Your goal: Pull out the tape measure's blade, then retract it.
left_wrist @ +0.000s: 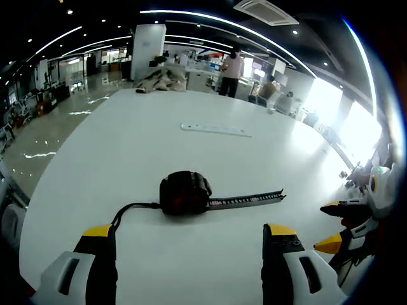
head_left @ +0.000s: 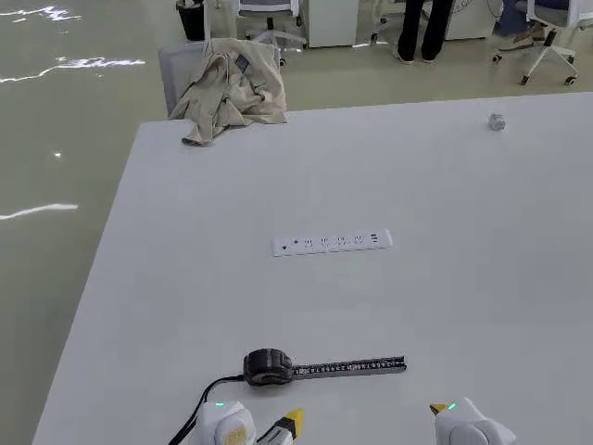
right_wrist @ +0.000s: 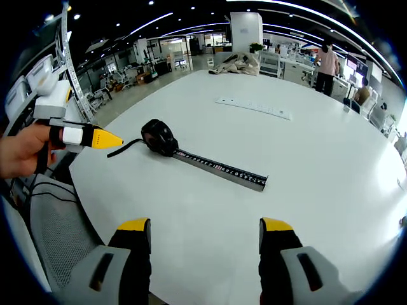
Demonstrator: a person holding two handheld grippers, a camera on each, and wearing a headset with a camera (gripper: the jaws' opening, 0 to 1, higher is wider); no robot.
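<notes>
Left gripper hovered low at the near edge of the table, jaws spread wide with nothing between them. It was aimed squarely at the tape measure, probably to steady or take the case. Right gripper was likewise released, jaws apart and empty. It sat off to the side, facing the free end of the blade but apart from it, a sensible station for catching the tip. The tape measure lay on the table just beyond both grippers: black case on the left, blade run out flat to the right along the surface. A black cord trailed from the case back toward the near edge, beside the left gripper. With the blade out and nothing gripping it, a lock was probably holding it. The pull-out looked done and the retraction not yet made. Releasing the lock would likely call for one gripper pinning the case, since a light case could skid and a freed blade could whip. Mid-table, a white power strip lay well apart from the work. Farther off were a small round object at the right and a jacket draped over a chair at the far corner. A person stood beyond.
</notes>
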